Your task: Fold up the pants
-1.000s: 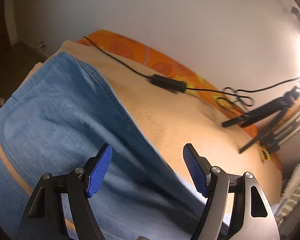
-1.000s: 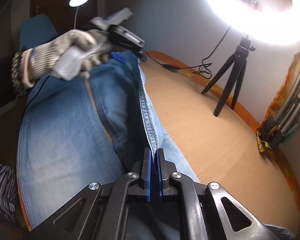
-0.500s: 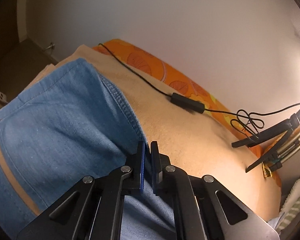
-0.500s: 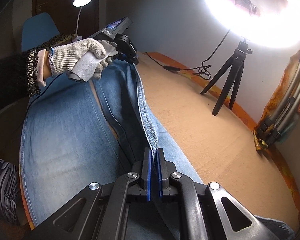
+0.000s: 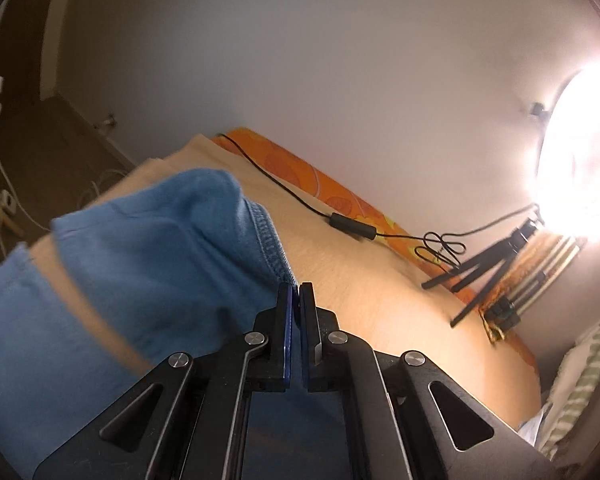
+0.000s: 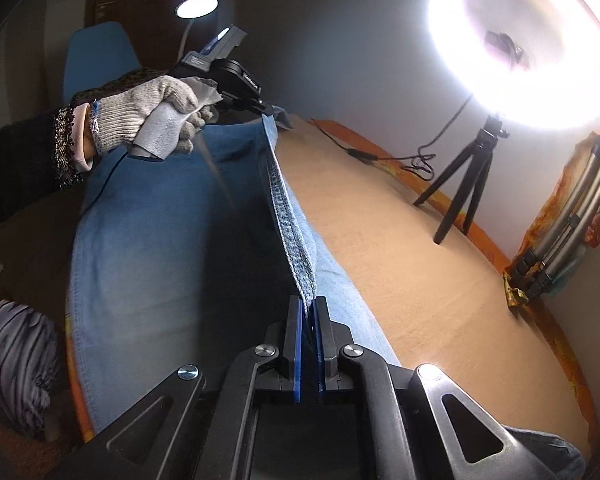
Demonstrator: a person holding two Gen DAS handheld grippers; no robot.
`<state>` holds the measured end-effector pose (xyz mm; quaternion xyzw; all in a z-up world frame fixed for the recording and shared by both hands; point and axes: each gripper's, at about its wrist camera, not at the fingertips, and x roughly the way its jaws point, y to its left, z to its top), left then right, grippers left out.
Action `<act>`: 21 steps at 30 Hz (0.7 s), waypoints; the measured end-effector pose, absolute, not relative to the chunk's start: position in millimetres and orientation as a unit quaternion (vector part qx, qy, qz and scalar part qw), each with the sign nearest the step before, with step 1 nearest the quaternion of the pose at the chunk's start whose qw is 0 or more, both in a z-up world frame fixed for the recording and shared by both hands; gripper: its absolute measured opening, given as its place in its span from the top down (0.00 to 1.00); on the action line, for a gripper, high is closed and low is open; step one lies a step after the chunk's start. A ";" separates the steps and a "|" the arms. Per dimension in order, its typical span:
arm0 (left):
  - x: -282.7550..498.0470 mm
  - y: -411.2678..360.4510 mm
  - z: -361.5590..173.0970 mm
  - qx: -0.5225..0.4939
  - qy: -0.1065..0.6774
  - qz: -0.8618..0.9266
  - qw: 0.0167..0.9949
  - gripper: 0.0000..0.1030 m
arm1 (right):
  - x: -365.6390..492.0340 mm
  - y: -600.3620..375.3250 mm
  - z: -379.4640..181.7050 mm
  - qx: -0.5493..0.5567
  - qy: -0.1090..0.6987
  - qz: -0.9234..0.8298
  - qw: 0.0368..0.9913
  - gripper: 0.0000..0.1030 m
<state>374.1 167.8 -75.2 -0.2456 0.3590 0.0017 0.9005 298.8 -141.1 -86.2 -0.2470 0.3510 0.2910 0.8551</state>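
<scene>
Blue denim pants (image 6: pixel 152 232) lie lengthwise on a tan-covered table (image 6: pixel 420 264). My right gripper (image 6: pixel 309 308) is shut on the stitched side seam of the near end. My left gripper (image 5: pixel 296 292) is shut on the same seam at the far end, where the blue cloth (image 5: pixel 160 248) bunches up. In the right wrist view the left gripper (image 6: pixel 266 111) is held by a gloved hand (image 6: pixel 148 116). The seam edge (image 6: pixel 288 220) is lifted and stretched taut between the two grippers, above the rest of the pants.
A bright ring light (image 6: pixel 524 40) on a black tripod (image 6: pixel 468 184) stands at the table's far right, with a black cable (image 5: pixel 352 232) along the orange back edge. Folded tripods (image 6: pixel 564 236) lean at the right wall. A blue chair (image 6: pixel 96 60) is behind.
My left gripper went from open to shut on the seam, then lifted. The seam edge rose off the table and pulled taut. My right gripper kept its hold and rose too.
</scene>
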 end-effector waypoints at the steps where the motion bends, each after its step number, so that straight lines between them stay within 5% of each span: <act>1: 359.2 171.1 -72.8 -0.246 0.351 0.003 0.903 0.98 | 290.9 -138.7 -86.4 -0.251 0.351 0.295 0.853 0.97; 11: 235.4 189.2 -93.6 -0.252 0.335 0.021 0.908 0.98 | 220.2 -131.2 -102.1 -0.258 0.372 0.315 0.834 0.98; 21: 209.6 184.6 -105.0 -0.190 0.365 0.054 0.910 0.97 | 186.2 -123.3 -134.4 -0.258 0.406 0.313 0.819 0.98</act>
